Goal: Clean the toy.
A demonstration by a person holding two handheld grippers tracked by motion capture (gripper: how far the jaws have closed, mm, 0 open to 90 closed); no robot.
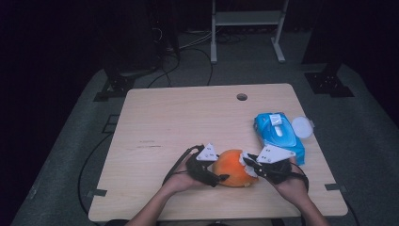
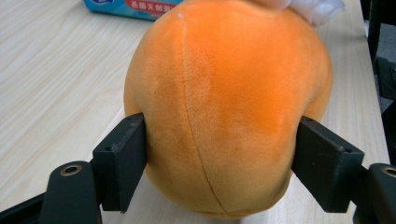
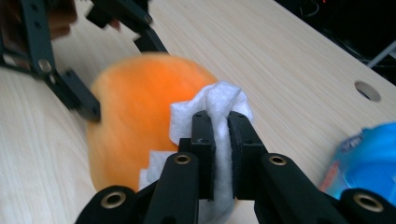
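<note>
An orange plush ball [image 1: 231,168] lies on the wooden table [image 1: 188,117] near its front edge. My left gripper [image 1: 219,170] comes at it from the left, and in the left gripper view its two pads press into the plush ball [image 2: 229,102] on either side. My right gripper [image 1: 247,164] reaches in from the right, shut on a folded white wipe [image 3: 217,100]. The wipe rests against the ball's [image 3: 135,107] right side. One of the left gripper's fingers [image 3: 86,105] shows on the ball's far flank in the right gripper view.
A blue pack of wet wipes [image 1: 278,134] lies to the right of the ball, its white lid [image 1: 301,126] flipped open beside it. A cable hole [image 1: 242,97] sits near the table's far edge. Dark stands and cables are on the floor beyond.
</note>
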